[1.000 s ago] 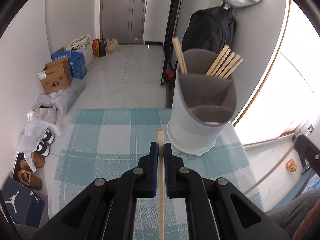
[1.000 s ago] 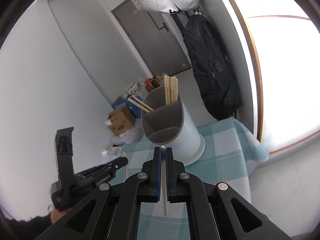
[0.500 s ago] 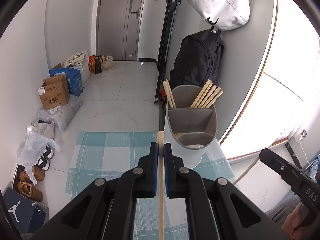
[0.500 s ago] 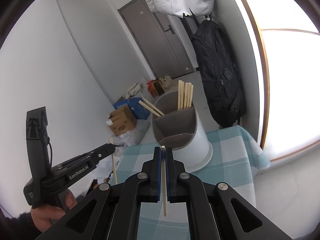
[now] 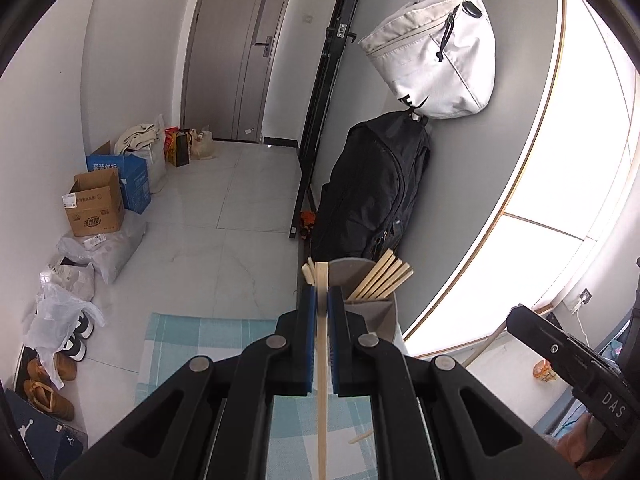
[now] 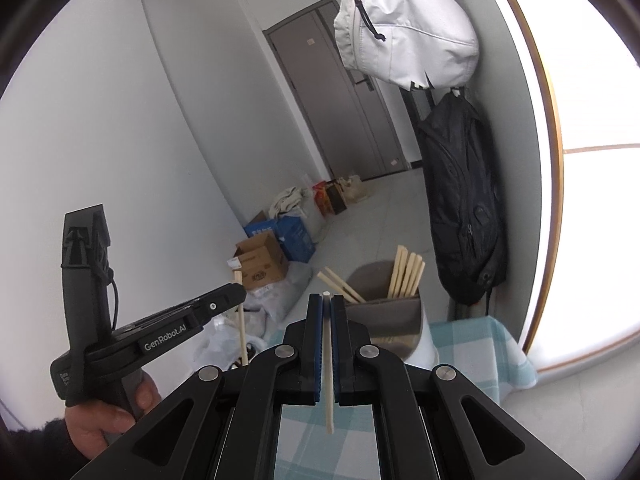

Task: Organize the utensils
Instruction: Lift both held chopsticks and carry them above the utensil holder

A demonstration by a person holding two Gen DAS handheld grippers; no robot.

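My left gripper (image 5: 321, 295) is shut on a wooden chopstick (image 5: 321, 400) that runs down between its blue pads. My right gripper (image 6: 327, 300) is shut on a pale chopstick (image 6: 328, 384). A grey and white utensil holder (image 5: 384, 316) with several wooden chopsticks (image 5: 380, 280) in its back compartment stands on the teal checked cloth just behind both grippers; it also shows in the right wrist view (image 6: 390, 314). The left gripper, seen in the right wrist view (image 6: 236, 294), is raised to the left of the holder. The right gripper body shows at the left wrist view's right edge (image 5: 560, 364).
A loose chopstick (image 5: 361, 437) lies on the checked cloth (image 5: 188, 344). A black backpack (image 5: 372, 184) and a white bag (image 5: 436, 52) hang on the wall behind the holder. Boxes (image 5: 96, 208), bags and shoes lie on the floor to the left.
Both grippers have risen and tilted up, each still gripping its chopstick. The holder now sits lower and smaller in both views, and more wall and bags show.
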